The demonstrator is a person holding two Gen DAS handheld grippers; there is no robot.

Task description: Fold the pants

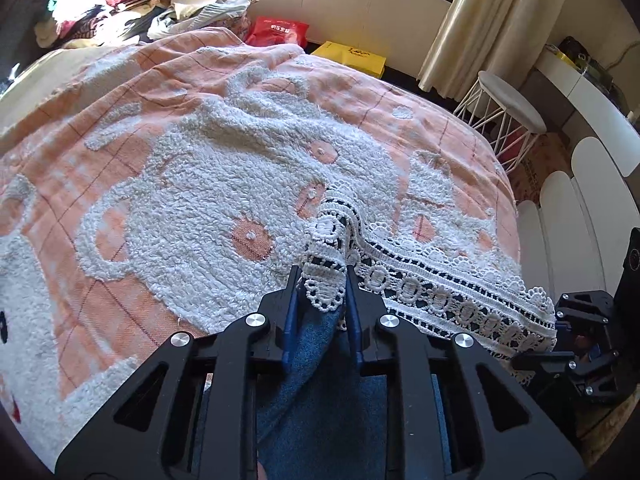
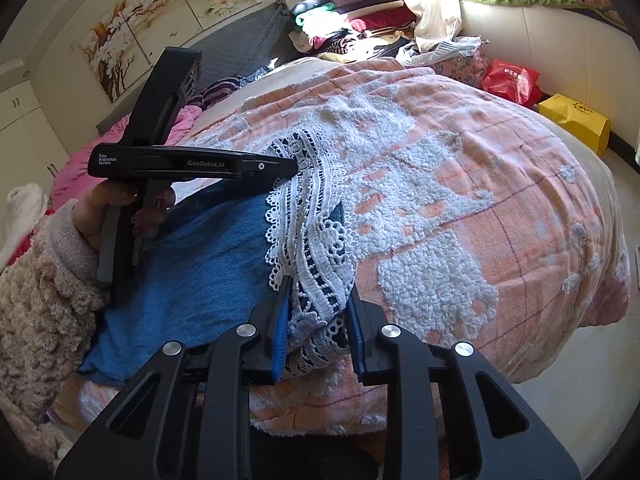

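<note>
Pinching pants lace hem: left gripper, right gripper jaws clenched.

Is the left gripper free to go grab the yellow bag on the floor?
Probably not: the left gripper is shut on the pants' lace hem, and the yellow bag lies beyond the bed's far edge.

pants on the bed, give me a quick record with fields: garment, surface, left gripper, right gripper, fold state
garment: blue pants with a white lace hem
surface: peach and white tufted bedspread
left gripper: shut on lace hem, at one corner
right gripper: lace hem bunched between its fingers, which stand apart
fold state: not yet folded, hem stretched between both grippers
</note>
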